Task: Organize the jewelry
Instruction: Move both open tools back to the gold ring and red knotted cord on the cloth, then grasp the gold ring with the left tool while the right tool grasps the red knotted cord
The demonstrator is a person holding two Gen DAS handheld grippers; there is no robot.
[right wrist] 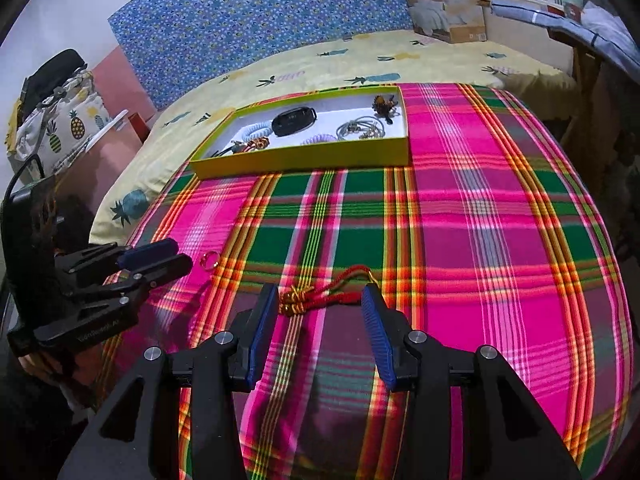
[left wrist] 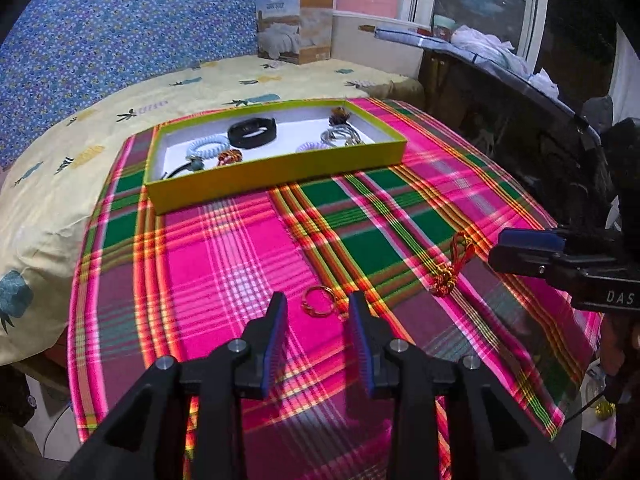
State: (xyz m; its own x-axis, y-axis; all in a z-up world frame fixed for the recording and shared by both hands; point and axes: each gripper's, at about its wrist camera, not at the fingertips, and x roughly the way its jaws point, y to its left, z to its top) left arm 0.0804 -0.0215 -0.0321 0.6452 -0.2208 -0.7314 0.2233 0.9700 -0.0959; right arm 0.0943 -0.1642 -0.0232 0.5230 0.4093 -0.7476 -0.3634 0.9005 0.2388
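Note:
A yellow-green tray sits at the far side of the plaid cloth and holds several bracelets and hair ties, among them a black band. My left gripper is open, low over the cloth, its fingertips either side of a small gold ring; the ring also shows in the right wrist view. My right gripper is open around a red and gold knotted cord, which also shows in the left wrist view.
The pink, green and yellow plaid cloth covers the table. A bed with a yellow pineapple sheet lies behind it, with a cardboard box at the back. A dark cabinet stands at the right.

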